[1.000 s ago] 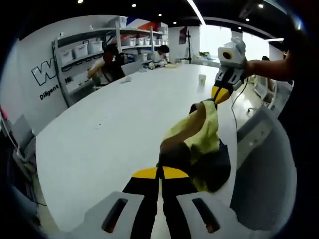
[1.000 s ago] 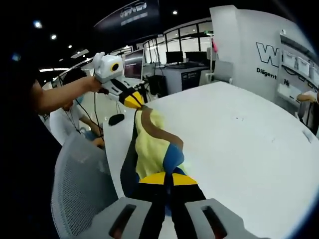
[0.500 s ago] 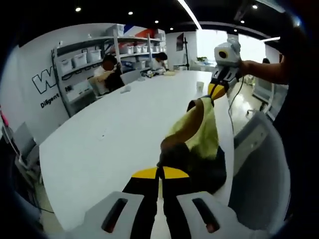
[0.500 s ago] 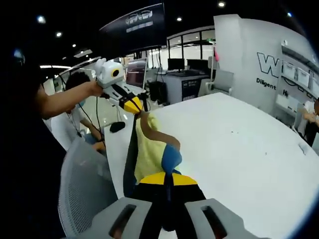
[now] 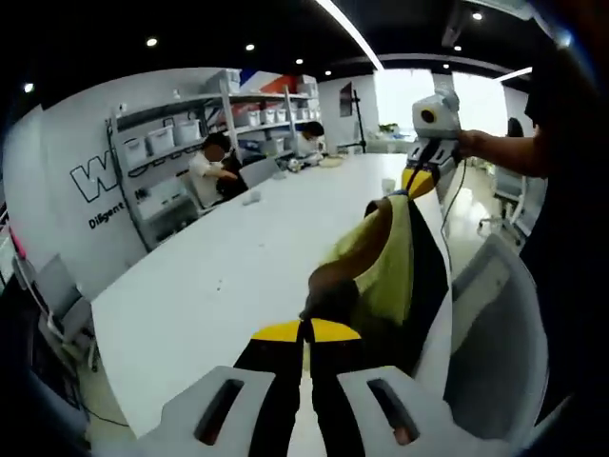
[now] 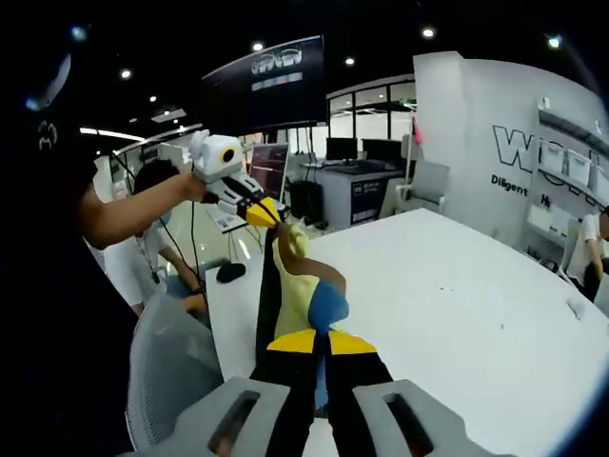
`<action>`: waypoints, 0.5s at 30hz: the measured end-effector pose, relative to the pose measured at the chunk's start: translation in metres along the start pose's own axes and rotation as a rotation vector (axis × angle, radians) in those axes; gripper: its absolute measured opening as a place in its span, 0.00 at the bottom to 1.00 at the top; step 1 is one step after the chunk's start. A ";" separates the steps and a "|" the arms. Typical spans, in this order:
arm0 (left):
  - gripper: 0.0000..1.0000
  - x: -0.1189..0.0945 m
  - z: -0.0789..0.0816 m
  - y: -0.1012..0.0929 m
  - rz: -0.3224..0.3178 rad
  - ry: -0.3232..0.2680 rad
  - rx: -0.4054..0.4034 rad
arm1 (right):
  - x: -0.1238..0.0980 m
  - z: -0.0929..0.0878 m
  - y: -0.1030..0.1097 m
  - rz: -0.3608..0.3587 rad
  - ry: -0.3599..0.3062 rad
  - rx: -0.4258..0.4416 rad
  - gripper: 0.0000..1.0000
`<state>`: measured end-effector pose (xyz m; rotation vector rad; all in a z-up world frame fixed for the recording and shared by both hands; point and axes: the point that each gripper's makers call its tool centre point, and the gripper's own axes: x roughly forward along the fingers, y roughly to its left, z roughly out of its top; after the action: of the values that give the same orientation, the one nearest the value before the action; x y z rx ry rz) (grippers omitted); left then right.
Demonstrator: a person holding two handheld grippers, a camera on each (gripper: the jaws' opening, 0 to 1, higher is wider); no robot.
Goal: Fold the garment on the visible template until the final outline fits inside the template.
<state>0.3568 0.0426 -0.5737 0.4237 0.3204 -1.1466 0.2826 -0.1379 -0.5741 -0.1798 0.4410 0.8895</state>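
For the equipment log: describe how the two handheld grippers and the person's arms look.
Both grippers have light grey bodies with slotted shoulders, black jaws and yellow tips. The left gripper and the right gripper each carry a white housing. A dark cable hangs from the right gripper. The forearms are bare below dark clothing.

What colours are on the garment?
Mostly yellow garment, with brown, blue and dark parts; clearest in the right gripper view.

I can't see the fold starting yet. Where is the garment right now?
The garment is off the white table, stretched between the left gripper and right gripper, near the table's edge beside a grey chair.
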 end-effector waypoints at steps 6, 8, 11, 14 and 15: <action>0.01 -0.010 0.030 0.005 0.002 -0.059 0.029 | -0.013 0.024 -0.007 -0.032 -0.064 -0.018 0.00; 0.01 -0.012 0.036 0.005 0.000 -0.069 0.040 | -0.016 0.030 -0.008 -0.037 -0.081 -0.021 0.00; 0.01 -0.015 0.046 0.006 -0.001 -0.077 0.061 | -0.022 0.042 -0.008 -0.044 -0.106 -0.034 0.00; 0.01 -0.019 0.054 0.004 -0.011 -0.082 0.079 | -0.026 0.048 -0.009 -0.045 -0.117 -0.043 0.00; 0.01 -0.021 0.056 0.003 -0.014 -0.088 0.082 | -0.028 0.049 -0.008 -0.046 -0.119 -0.047 0.00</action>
<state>0.3534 0.0337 -0.5145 0.4423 0.2005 -1.1909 0.2887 -0.1464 -0.5178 -0.1781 0.3047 0.8606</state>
